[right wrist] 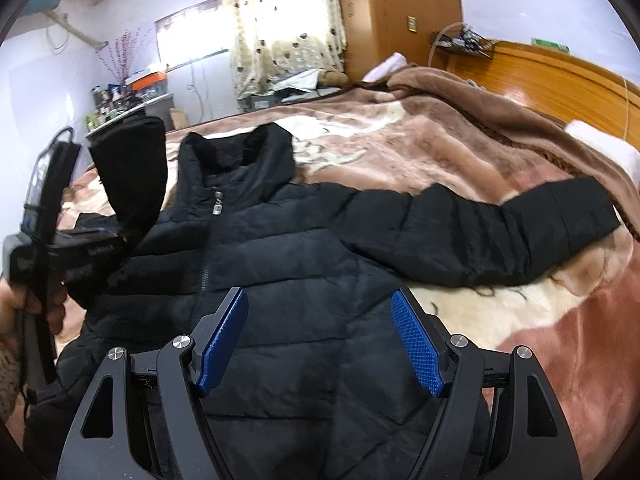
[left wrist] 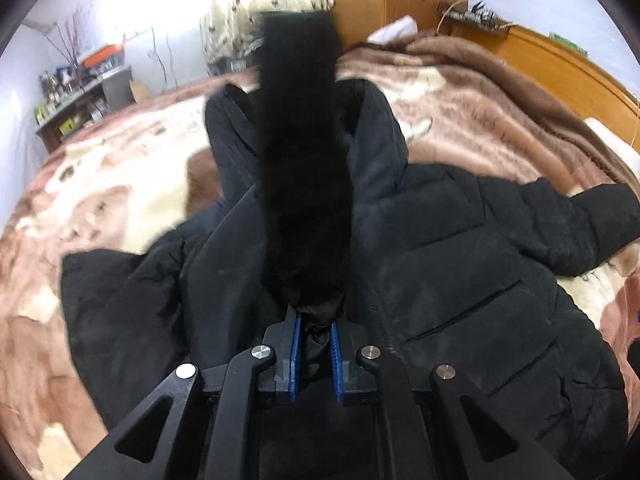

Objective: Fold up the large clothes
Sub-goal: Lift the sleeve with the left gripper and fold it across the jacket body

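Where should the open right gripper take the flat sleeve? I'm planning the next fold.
Grip the cuff, the sleeve's free end, coming from above with the right gripper. It lies flat on the blanket, stretched away from the jacket, so lifting there should swing it over the body.

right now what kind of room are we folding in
Most likely a home bedroom: the black quilted jacket lies on a bed under a plush brown-and-cream blanket, with an orange wooden headboard behind and a patterned cream curtain over the window.

Curtained window (right wrist: 276, 28), wooden headboard (right wrist: 540, 76)
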Tool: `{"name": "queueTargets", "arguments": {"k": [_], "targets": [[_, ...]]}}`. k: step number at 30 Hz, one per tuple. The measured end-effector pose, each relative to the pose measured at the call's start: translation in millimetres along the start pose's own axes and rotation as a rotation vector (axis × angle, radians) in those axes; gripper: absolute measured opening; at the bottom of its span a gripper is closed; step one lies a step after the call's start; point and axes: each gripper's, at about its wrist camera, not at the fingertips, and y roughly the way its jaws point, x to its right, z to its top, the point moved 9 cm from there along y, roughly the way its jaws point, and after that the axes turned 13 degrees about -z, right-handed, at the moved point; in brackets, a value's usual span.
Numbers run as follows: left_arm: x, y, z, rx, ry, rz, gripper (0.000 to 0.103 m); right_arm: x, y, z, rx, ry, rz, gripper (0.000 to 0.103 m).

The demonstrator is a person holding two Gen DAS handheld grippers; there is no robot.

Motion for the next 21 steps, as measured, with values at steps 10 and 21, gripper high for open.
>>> {"name": "queueTargets", "arguments": {"k": [10,21], "targets": [[14,40,-19,-0.071,0.015,-0.032,0.014,15,17,-10,-0.041,0.014,-0.025,0.074],[24,46,-17,-0.075,0.006,-0.164,0.061,5,31,-10,-0.073,-0.015,-0.029,0.074]]}}
